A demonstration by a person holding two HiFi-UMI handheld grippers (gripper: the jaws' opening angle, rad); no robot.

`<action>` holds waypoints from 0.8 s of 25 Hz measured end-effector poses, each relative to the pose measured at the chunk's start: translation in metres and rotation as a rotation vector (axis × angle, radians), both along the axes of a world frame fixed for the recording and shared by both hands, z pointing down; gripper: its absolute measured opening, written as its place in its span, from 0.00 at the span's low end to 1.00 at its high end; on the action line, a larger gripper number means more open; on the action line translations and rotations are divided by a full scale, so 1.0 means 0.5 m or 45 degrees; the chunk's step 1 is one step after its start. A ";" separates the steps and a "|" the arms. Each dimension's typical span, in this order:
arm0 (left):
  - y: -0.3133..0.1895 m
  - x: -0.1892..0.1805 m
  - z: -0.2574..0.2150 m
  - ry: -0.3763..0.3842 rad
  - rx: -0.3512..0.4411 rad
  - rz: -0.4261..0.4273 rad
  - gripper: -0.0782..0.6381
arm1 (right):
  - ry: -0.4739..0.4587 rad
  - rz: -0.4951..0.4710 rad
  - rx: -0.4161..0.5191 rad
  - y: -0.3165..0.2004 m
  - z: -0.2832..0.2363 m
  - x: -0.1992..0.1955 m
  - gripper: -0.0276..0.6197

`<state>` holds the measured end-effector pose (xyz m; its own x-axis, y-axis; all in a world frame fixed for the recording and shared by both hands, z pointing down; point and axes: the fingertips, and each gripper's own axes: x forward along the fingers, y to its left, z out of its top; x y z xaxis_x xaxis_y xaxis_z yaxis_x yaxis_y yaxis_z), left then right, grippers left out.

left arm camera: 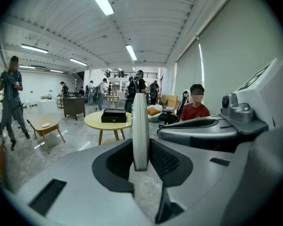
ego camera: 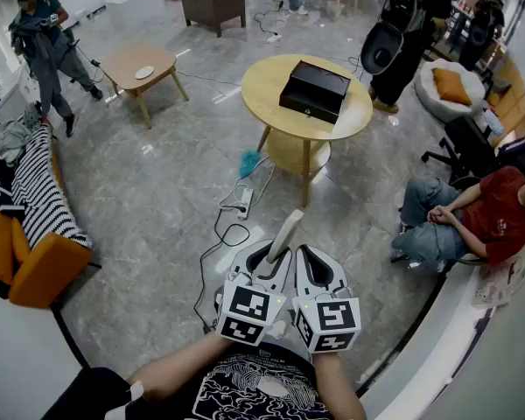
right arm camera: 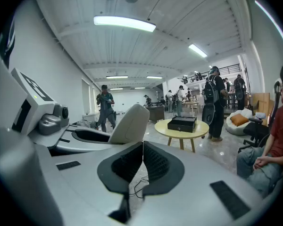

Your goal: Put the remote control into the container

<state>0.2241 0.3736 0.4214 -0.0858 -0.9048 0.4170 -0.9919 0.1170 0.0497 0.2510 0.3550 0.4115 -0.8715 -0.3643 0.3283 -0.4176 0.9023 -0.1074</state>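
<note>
Left claw (left arm camera: 140, 160): clamped on the lower end of the remote control (left arm camera: 140, 126), most of its length standing free beyond the pads.
Right claw (right arm camera: 142, 160): closed together, empty, just beside the left one.
Slip risk: thin, smooth remote held by one end only; likely to pivot or drop on a jolt.
Floor ahead: power strip and cables (ego camera: 242, 201) between claws and goal; trip hazard.
Container (ego camera: 315, 91): well ahead on the round bench (ego camera: 264, 94); lid seemingly shut, would block the drop-in unless opened first.
</note>
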 end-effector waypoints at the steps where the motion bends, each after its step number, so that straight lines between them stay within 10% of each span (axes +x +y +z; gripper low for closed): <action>1: -0.004 0.002 0.000 0.002 -0.001 0.001 0.25 | 0.001 -0.001 -0.002 -0.003 0.000 0.001 0.08; 20: -0.083 0.070 -0.012 0.007 -0.022 -0.009 0.25 | -0.035 -0.010 -0.009 -0.082 -0.020 0.073 0.08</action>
<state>0.2589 0.3322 0.4151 -0.0897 -0.8968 0.4333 -0.9908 0.1247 0.0529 0.2876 0.3141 0.4018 -0.8831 -0.3549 0.3068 -0.4071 0.9047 -0.1253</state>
